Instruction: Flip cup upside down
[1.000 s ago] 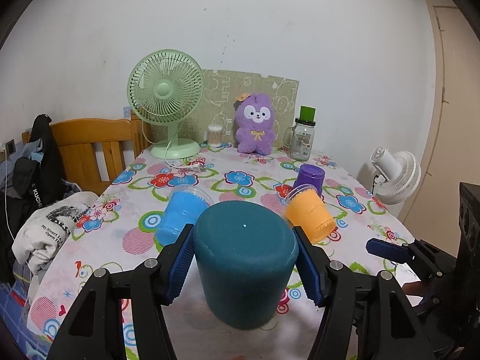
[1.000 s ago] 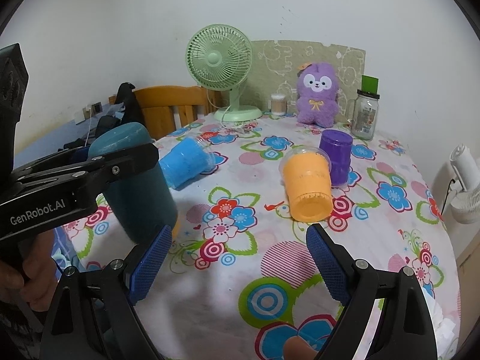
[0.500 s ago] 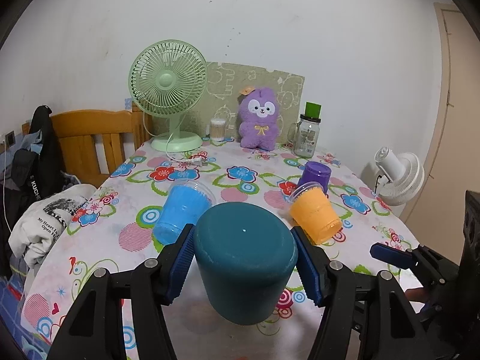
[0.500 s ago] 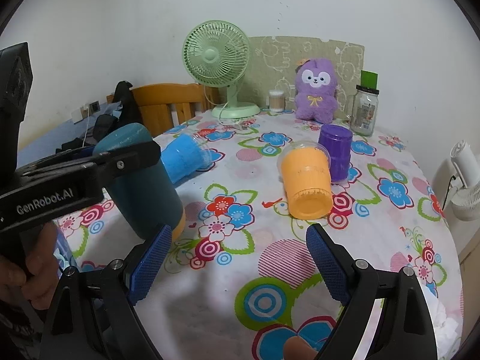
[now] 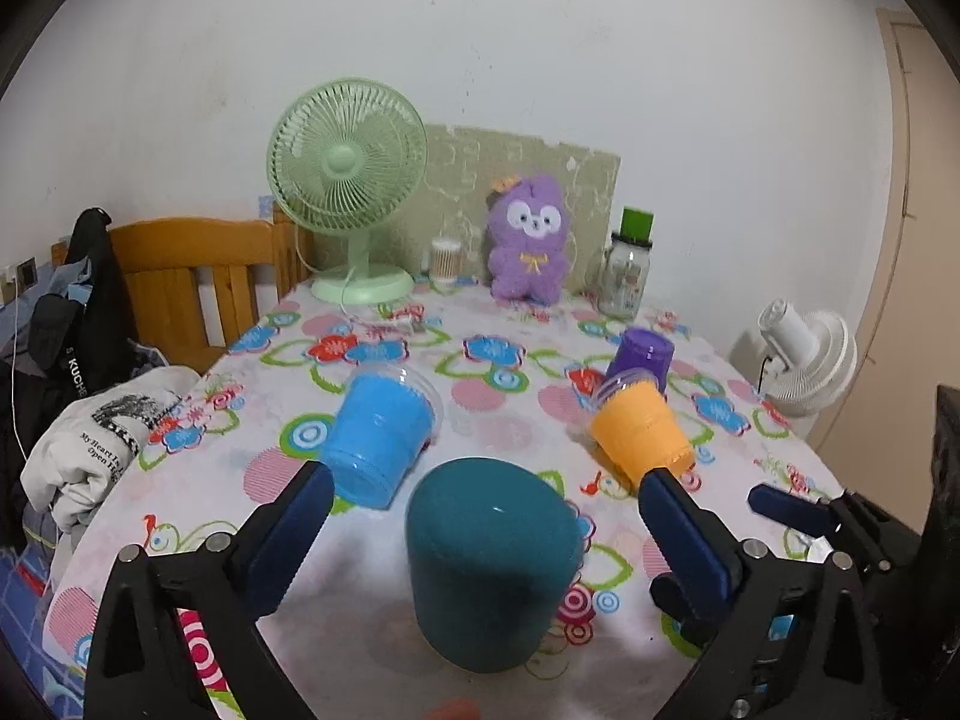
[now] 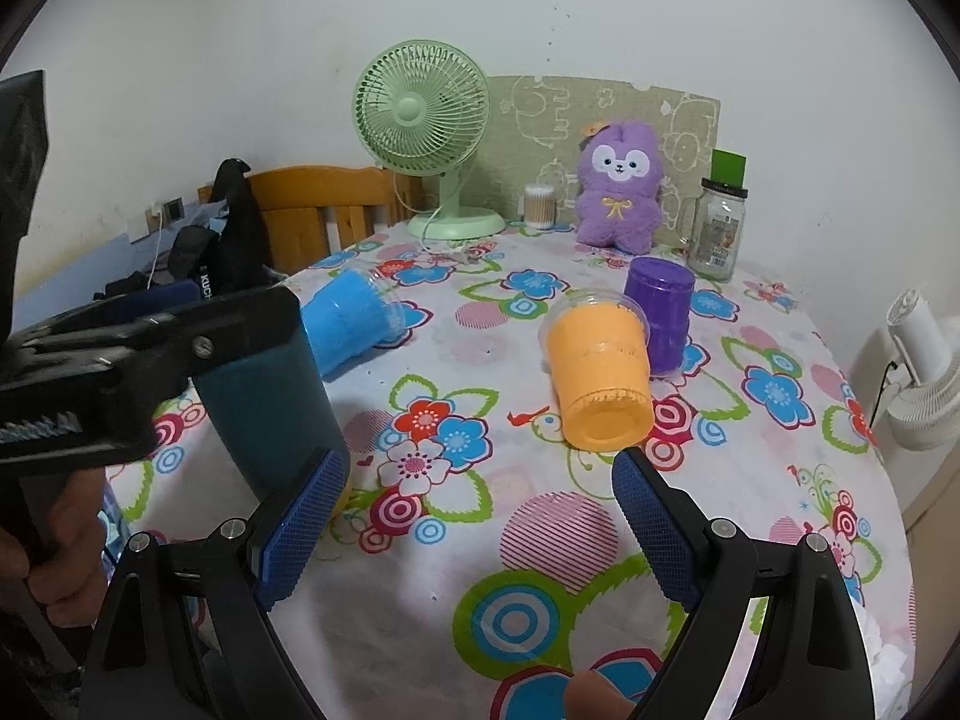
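A dark teal cup [image 5: 492, 558] stands upside down on the flowered tablecloth [image 5: 516, 384], base up. My left gripper [image 5: 483, 507] is open, its blue pads on either side of the cup and clear of it. In the right wrist view the teal cup [image 6: 270, 414] stands at the left, partly hidden by the left gripper's black finger. My right gripper [image 6: 474, 525] is open and empty above the cloth [image 6: 540, 516]. An orange cup [image 6: 600, 378] and a blue cup [image 6: 351, 321] lie on their sides. A purple cup [image 6: 660, 312] stands upside down.
At the back stand a green fan [image 5: 348, 192], a purple plush toy [image 5: 528, 240], a glass jar [image 5: 627, 273] and a small cotton-swab tub [image 5: 445, 258]. A wooden chair [image 5: 192, 282] with clothes stands at the left. A white fan [image 5: 804, 354] stands off the table's right edge.
My left gripper has opened and let go of the teal cup, which now stands upside down on the table. The right gripper has barely moved.
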Action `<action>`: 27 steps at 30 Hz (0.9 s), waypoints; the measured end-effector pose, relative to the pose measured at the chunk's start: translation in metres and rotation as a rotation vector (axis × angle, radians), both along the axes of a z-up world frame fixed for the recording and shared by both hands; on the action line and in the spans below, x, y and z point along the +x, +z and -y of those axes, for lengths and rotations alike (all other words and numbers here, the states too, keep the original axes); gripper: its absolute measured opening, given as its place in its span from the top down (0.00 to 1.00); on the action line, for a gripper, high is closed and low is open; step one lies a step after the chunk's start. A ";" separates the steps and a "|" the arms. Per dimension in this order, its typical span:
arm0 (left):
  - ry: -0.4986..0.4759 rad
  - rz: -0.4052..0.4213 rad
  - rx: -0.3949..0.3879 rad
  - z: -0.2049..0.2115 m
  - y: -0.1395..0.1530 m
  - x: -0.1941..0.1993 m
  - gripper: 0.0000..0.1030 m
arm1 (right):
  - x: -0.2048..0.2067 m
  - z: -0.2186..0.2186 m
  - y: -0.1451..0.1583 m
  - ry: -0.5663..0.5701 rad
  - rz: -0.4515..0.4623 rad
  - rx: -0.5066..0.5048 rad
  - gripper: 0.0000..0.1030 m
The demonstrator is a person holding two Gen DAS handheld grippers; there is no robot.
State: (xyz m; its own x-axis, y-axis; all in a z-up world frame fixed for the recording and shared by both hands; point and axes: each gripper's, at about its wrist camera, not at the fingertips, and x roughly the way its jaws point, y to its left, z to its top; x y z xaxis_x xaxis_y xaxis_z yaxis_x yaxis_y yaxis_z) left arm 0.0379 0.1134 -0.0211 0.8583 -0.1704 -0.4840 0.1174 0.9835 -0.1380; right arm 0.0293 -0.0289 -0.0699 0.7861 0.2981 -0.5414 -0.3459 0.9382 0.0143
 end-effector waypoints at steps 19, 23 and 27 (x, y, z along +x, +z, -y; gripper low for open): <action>0.007 -0.015 -0.020 -0.008 0.002 -0.003 0.00 | 0.002 0.003 0.008 -0.037 0.003 0.023 0.10; 0.014 -0.018 -0.025 -0.012 0.004 -0.004 0.00 | 0.002 0.001 0.011 -0.043 0.007 0.021 0.10; 0.026 -0.007 -0.030 -0.017 0.007 -0.009 0.00 | 0.002 -0.001 0.014 -0.054 0.004 0.019 0.10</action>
